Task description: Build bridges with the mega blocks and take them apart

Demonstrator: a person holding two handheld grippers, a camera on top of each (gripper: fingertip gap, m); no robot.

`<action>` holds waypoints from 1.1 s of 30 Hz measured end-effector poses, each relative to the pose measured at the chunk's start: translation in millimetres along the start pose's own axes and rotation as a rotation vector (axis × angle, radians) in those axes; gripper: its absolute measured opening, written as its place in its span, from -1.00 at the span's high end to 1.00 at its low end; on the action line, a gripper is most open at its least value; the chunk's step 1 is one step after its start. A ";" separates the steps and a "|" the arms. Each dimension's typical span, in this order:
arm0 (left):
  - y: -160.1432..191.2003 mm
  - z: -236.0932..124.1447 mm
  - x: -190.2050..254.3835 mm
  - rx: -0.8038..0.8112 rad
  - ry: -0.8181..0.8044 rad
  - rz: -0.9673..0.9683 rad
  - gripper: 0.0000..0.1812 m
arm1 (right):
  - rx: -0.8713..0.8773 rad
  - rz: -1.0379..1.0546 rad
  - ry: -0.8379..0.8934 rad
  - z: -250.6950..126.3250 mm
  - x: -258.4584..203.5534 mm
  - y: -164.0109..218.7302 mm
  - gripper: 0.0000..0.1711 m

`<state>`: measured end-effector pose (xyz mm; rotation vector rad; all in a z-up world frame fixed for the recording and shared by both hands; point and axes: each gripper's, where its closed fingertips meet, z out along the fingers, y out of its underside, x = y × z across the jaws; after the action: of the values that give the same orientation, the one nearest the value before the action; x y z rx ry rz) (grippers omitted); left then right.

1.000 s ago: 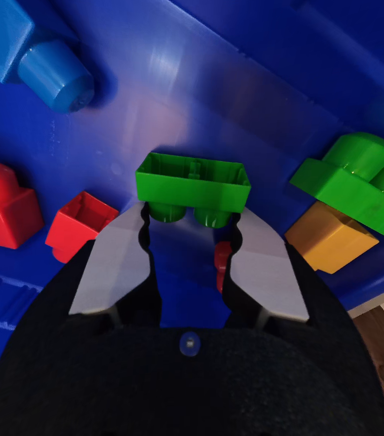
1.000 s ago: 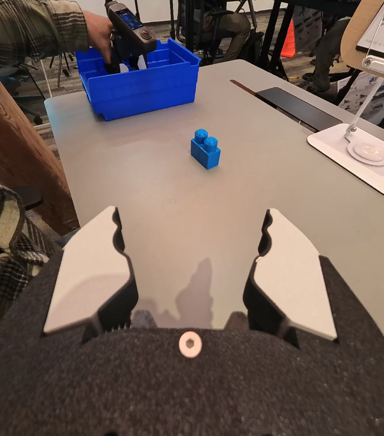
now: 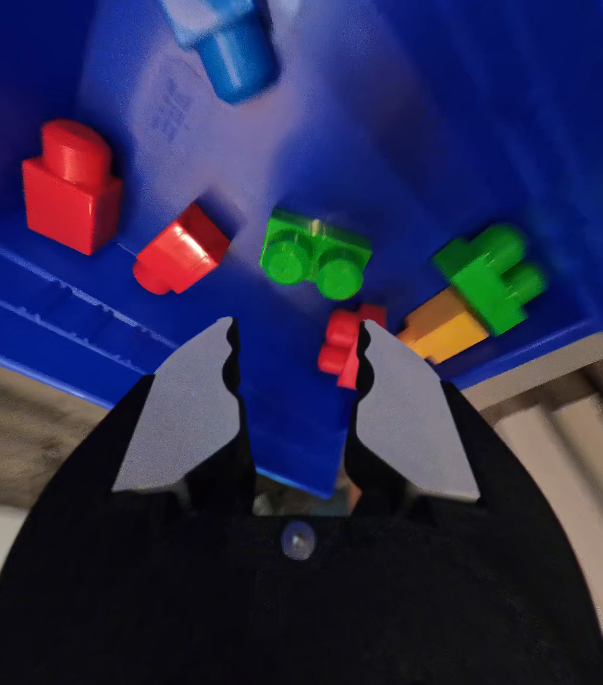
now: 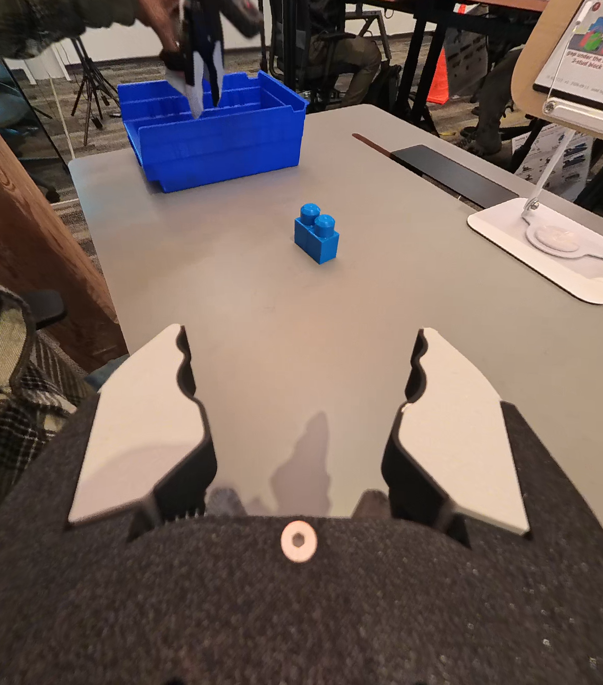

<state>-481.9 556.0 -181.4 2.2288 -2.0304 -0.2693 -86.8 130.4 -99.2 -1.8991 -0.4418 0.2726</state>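
Grey tabletop (image 4: 255, 296) carries a deep blue plastic bin (image 4: 218, 148) at its far end. Over that bin, the left gripper (image 3: 298, 326) hangs with jaws partly apart and empty; a two-stud green plastic block (image 3: 315, 255) lies on the bin floor just beyond them, among red, green and orange blocks. Well short of the bin, the right gripper (image 4: 300, 333) hovers with jaws wide and empty, facing an upright blue two-stud block (image 4: 316, 237).

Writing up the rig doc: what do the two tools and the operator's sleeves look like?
Both tools, left tool and right tool: two pale grey flat fingers with black wavy inner edges, on a dark felt-like body with a centre screw. Sleeves: green-grey plaid.
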 end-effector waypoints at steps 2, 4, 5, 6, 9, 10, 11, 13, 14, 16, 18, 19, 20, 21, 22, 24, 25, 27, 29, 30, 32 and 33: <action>-11.5 -14.6 5.9 0.199 0.090 -0.170 0.33 | 0.005 0.004 0.001 -0.9 1.6 0.4 -0.31; -22.9 -29.5 7.9 0.409 0.167 -0.341 0.32 | 0.006 0.012 0.000 -1.0 3.1 1.6 -0.31; -28.2 -37.1 7.8 0.513 0.213 -0.437 0.37 | 0.006 0.015 -0.002 -0.7 3.6 2.2 -0.31; -32.3 -44.3 7.9 0.609 0.265 -0.529 0.40 | 0.006 0.018 -0.005 -0.3 3.9 3.0 -0.31; -33.4 -52.3 7.1 0.790 0.377 -0.762 0.44 | 0.007 0.023 -0.013 1.0 3.7 5.2 -0.31; -30.4 -47.9 7.0 0.796 0.381 -0.813 0.44 | 0.009 0.026 -0.017 1.4 3.3 5.9 -0.31; -27.2 -41.9 7.1 0.785 0.376 -0.854 0.43 | 0.010 0.028 -0.020 1.5 3.2 6.6 -0.31; -22.8 -30.5 7.8 0.744 0.365 -0.908 0.46 | 0.017 0.031 -0.028 1.8 2.9 6.9 -0.31; -22.2 -27.0 8.3 0.726 0.364 -0.924 0.48 | 0.020 0.032 -0.033 1.8 2.6 6.9 -0.31; -18.9 -18.3 5.2 0.670 0.329 -0.957 0.49 | 0.029 0.029 -0.042 1.7 2.4 6.1 -0.31; -15.8 -8.4 3.5 0.590 0.298 -0.985 0.48 | 0.036 0.025 -0.057 1.0 1.5 5.6 -0.31; -14.4 -3.9 2.3 0.553 0.277 -1.001 0.50 | 0.037 0.020 -0.061 0.1 1.4 5.7 -0.31; -14.1 0.9 2.5 0.517 0.262 -1.013 0.51 | 0.041 0.015 -0.063 -1.4 1.5 5.4 -0.31; -15.9 5.3 5.3 0.483 0.268 -1.021 0.51 | 0.048 0.013 -0.068 -3.2 1.5 4.8 -0.31; -18.5 8.6 8.0 0.455 0.278 -1.029 0.51 | 0.054 0.013 -0.071 -5.4 1.7 4.5 -0.31; -19.2 15.5 7.0 0.398 0.254 -1.052 0.50 | 0.065 0.012 -0.070 -10.6 3.6 4.2 -0.31; -21.4 17.5 7.5 0.382 0.260 -1.066 0.48 | 0.072 0.012 -0.070 -13.8 4.3 4.1 -0.31; -28.1 20.2 9.2 0.371 0.288 -1.097 0.47 | 0.082 0.012 -0.064 -20.3 6.4 4.9 -0.31; -28.2 22.8 6.7 0.351 0.269 -1.119 0.51 | 0.092 0.016 -0.057 -26.6 8.7 6.9 -0.31; -28.3 23.1 5.2 0.349 0.267 -1.133 0.50 | 0.097 0.019 -0.052 -29.8 10.0 7.9 -0.31; -28.7 22.6 4.7 0.347 0.280 -1.159 0.50 | 0.105 0.025 -0.041 -35.7 12.9 10.5 -0.31; -28.6 22.4 5.1 0.345 0.283 -1.168 0.48 | 0.108 0.029 -0.036 -38.3 14.4 11.8 -0.31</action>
<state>-458.3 554.5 -209.4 3.1534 -0.4750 0.3272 -56.7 100.4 -96.0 -1.7985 -0.4156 0.3438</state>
